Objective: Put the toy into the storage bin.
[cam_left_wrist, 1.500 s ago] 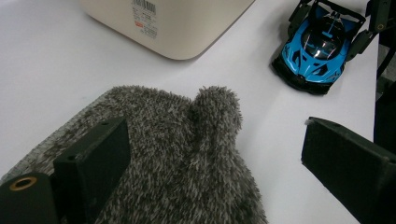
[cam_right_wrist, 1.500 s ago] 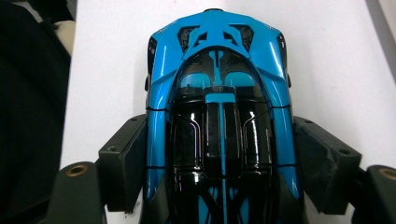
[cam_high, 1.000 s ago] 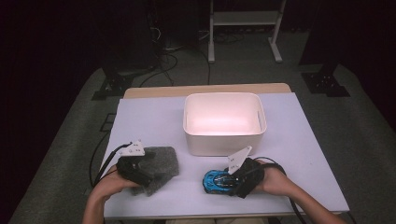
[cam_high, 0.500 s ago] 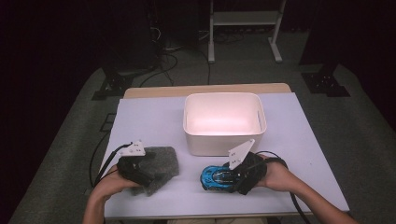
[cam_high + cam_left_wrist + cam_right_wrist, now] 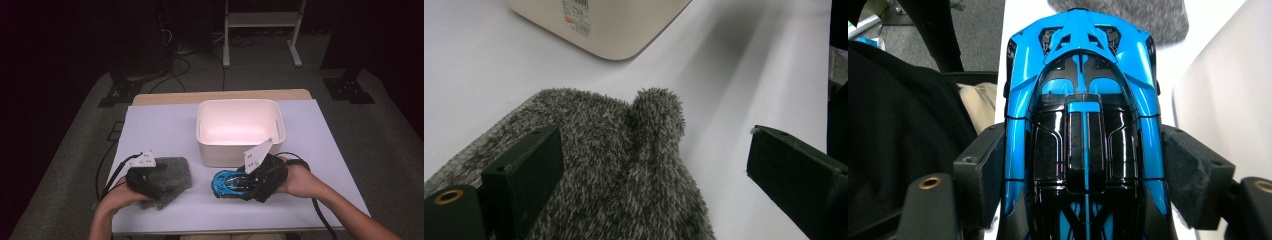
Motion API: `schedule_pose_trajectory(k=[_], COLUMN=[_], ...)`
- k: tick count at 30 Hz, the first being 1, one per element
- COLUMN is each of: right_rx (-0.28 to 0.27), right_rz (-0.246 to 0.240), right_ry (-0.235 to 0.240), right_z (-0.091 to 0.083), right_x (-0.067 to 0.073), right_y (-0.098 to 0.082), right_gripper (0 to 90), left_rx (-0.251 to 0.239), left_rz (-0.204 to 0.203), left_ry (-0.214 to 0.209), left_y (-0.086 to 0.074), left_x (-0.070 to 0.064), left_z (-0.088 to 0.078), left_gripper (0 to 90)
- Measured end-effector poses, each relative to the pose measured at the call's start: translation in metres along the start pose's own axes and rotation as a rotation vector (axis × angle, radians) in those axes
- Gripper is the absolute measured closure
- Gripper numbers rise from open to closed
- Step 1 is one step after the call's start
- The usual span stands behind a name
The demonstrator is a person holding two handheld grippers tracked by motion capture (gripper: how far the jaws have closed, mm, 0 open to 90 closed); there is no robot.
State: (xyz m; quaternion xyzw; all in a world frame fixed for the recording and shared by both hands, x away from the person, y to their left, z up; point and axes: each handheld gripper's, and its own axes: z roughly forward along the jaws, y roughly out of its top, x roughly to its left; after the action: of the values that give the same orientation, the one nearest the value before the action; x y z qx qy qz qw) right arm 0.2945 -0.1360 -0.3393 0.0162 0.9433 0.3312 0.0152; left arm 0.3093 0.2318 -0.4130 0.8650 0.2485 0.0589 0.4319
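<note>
In the lower middle of the high view, our right gripper point(image 5: 252, 184) has its jaws clenched on the sides of the blue toy car point(image 5: 231, 184), just in front of the white bin point(image 5: 240, 131). In the right gripper view the car point(image 5: 1083, 120) sits between both pads. At lower left, our left gripper point(image 5: 145, 181) rests over the grey cloth point(image 5: 172, 175) on the table point(image 5: 160, 125), jaws spread wide and released, the cloth point(image 5: 624, 165) lying between them.
</note>
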Motion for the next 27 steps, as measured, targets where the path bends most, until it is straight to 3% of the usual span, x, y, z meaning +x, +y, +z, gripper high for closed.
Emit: schedule_pose_trajectory(k=[18,27], right_rx=[0.010,0.000], right_rz=[-0.029,-0.031], right_ry=[-0.004,-0.008], right_z=[-0.031,-0.048], right_x=[-0.010,-0.022], right_y=[0.039,0.057], right_gripper=[25.1,25.1], left_rx=[-0.004,-0.001], left_rz=[-0.008,-0.004], left_ry=[-0.004,-0.005], left_y=[-0.002,-0.002], left_x=[0.002,0.004], left_z=[0.000,0.001], left_gripper=[7.7,7.7])
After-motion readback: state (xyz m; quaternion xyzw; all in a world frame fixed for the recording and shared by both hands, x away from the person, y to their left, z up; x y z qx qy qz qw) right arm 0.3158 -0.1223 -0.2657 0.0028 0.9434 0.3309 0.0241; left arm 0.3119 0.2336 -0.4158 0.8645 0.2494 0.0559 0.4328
